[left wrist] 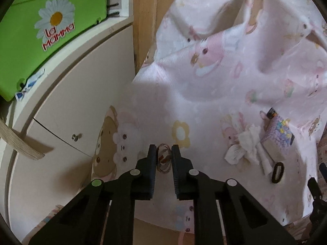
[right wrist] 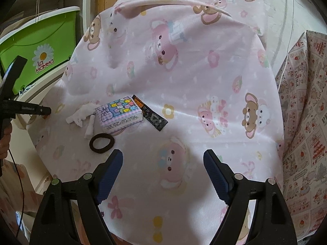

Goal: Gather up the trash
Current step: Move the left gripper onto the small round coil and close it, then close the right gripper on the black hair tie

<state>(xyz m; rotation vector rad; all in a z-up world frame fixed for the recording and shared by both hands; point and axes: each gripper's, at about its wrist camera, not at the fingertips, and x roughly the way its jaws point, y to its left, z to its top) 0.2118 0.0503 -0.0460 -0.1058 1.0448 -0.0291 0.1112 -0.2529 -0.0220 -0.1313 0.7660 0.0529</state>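
Left gripper [left wrist: 163,153], low centre of its view, pinches a small clear wrapper [left wrist: 163,160] on the pink sheet [left wrist: 204,81]; right gripper [right wrist: 163,159] gapes wide, holding nothing

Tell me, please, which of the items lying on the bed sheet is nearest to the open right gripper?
The dark hair tie. It lies just ahead of the right gripper, while the tissue pack, crumpled tissue and black wrapper lie farther away.
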